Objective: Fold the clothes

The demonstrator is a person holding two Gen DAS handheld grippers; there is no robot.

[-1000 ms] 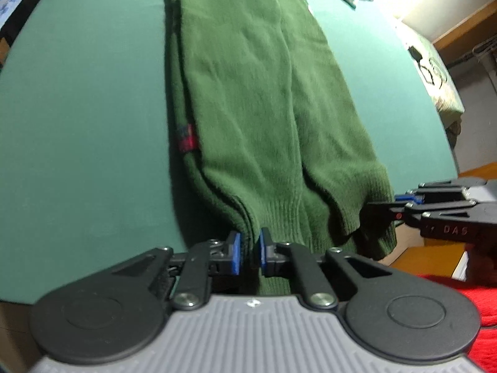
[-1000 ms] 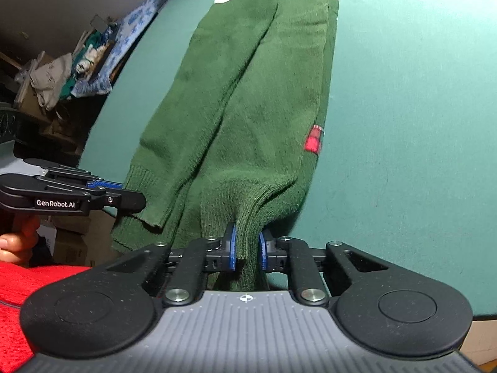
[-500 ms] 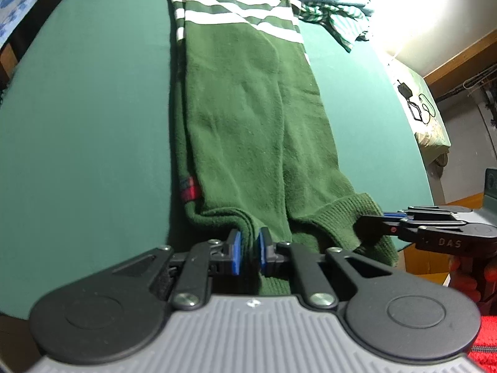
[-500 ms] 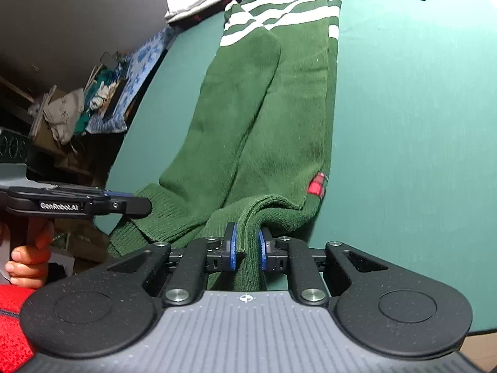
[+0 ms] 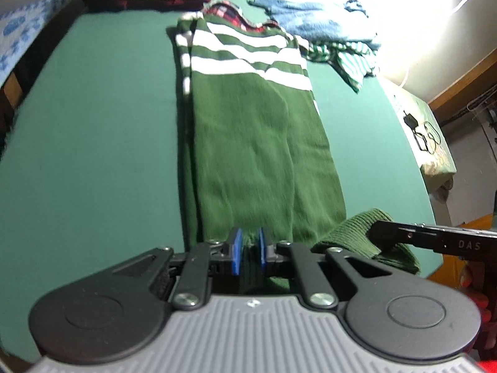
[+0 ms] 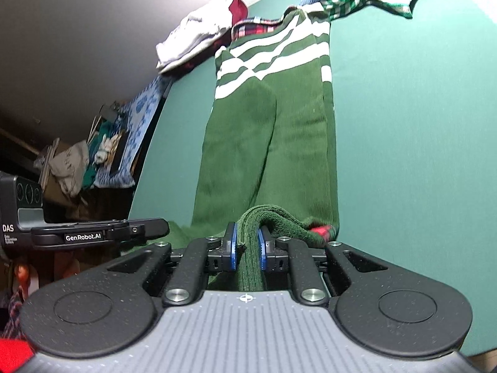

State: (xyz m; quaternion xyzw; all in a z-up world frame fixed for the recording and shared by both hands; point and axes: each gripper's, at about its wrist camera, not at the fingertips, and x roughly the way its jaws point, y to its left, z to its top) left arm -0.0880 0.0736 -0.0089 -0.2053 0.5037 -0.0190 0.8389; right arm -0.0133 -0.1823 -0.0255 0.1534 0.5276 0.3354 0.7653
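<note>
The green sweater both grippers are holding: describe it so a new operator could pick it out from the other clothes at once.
On the green table, it is the long garment lying down the middle, its near hem pinched by the left gripper and the right gripper. This green sweater alone is dark green knit with white stripes at its far end and a plaid collar, unlike the blue garment and green-and-white striped shirt beyond it.

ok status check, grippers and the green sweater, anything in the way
Left gripper shut on sweater hem. Right gripper shut on hem too, lifted off the table. Loose clothes beyond the collar, near the fold path.
</note>
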